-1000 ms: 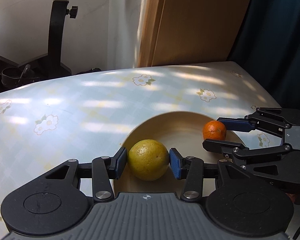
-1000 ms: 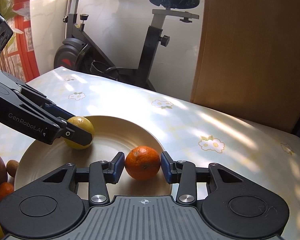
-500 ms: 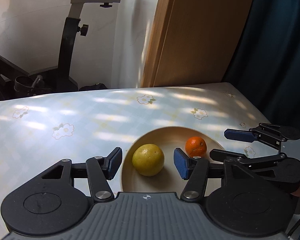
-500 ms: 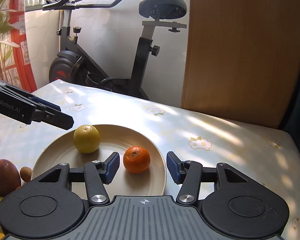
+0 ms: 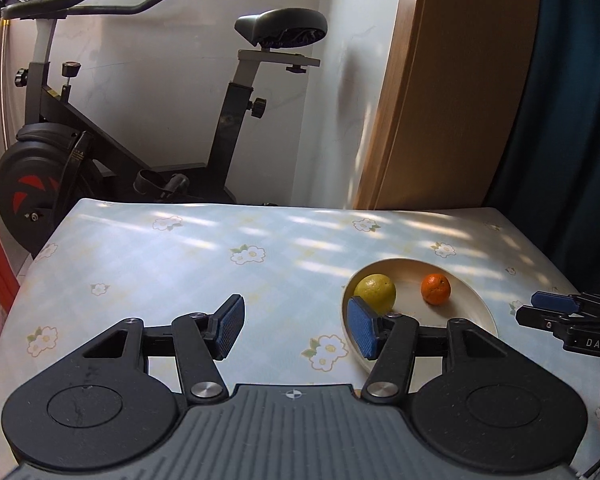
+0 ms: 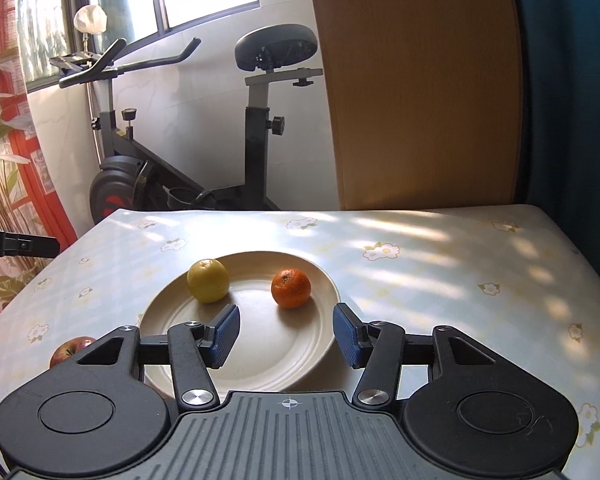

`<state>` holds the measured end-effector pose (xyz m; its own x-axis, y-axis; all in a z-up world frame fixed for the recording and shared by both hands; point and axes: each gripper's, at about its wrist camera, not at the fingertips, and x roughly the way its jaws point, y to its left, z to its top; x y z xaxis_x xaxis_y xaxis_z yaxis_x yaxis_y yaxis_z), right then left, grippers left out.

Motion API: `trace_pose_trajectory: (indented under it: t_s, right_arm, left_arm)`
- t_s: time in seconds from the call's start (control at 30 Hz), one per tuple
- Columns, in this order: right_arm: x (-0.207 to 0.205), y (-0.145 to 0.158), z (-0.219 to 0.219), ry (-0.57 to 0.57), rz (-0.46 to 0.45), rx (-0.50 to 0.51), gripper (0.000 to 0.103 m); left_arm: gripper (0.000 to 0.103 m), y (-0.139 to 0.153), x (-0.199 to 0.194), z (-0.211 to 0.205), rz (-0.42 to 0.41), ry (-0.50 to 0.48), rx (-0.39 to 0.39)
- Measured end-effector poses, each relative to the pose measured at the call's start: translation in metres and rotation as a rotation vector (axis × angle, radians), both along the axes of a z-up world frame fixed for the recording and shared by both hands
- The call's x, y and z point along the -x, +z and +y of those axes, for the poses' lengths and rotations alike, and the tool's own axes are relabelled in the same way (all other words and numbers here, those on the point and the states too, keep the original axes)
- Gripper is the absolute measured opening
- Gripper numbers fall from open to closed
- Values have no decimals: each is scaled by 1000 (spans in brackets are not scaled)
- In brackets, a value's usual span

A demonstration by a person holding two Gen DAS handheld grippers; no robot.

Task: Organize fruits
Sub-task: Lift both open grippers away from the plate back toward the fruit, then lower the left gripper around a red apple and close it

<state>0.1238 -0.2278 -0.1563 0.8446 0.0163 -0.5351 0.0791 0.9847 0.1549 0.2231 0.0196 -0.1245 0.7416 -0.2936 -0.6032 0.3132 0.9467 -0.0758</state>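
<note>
On the cream plate sit a yellow citrus and a mandarin, well apart; the left gripper and right gripper both gape empty near it.

My left gripper is matt black plastic with ribbed grey housing, shiny metal rivets and blue textured pads; my right gripper looks the same. The plate seems smooth, cream, faintly glossy ceramic. On it, the orange has dimpled skin, the yellow fruit smoother. Around the plate, the tablecloth looks like sheeny flowered vinyl. Behind it stands a matt wood-grain panel.
</note>
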Motion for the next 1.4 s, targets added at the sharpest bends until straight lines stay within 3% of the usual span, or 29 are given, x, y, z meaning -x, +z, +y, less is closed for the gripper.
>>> trace_pose_trajectory:
  t_s: [0.27, 0.4, 0.57, 0.87, 1.07, 1.27, 1.4]
  right_arm:
    - [30, -5, 26, 9, 18, -16, 48]
    - [46, -18, 38, 11, 46, 13, 48]
    - [61, -28, 51, 21, 58, 26, 48]
    - [63, -14, 46, 29, 15, -43, 48]
    - [64, -24, 57, 67, 47, -53, 49]
    - [66, -31, 64, 64, 59, -42, 55]
    - [61, -36, 57, 53, 81, -106, 62]
  left_arm:
    - [59, 0, 31, 1, -17, 19, 12]
    - [59, -12, 38, 0, 28, 22, 41]
    - [59, -22, 44, -5, 68, 30, 16]
    - [59, -16, 49, -20, 62, -13, -16]
    - [59, -19, 58, -31, 61, -36, -19]
    - [59, -26, 63, -34, 85, -59, -25]
    - [59, -26, 62, -37, 94, -72, -24]
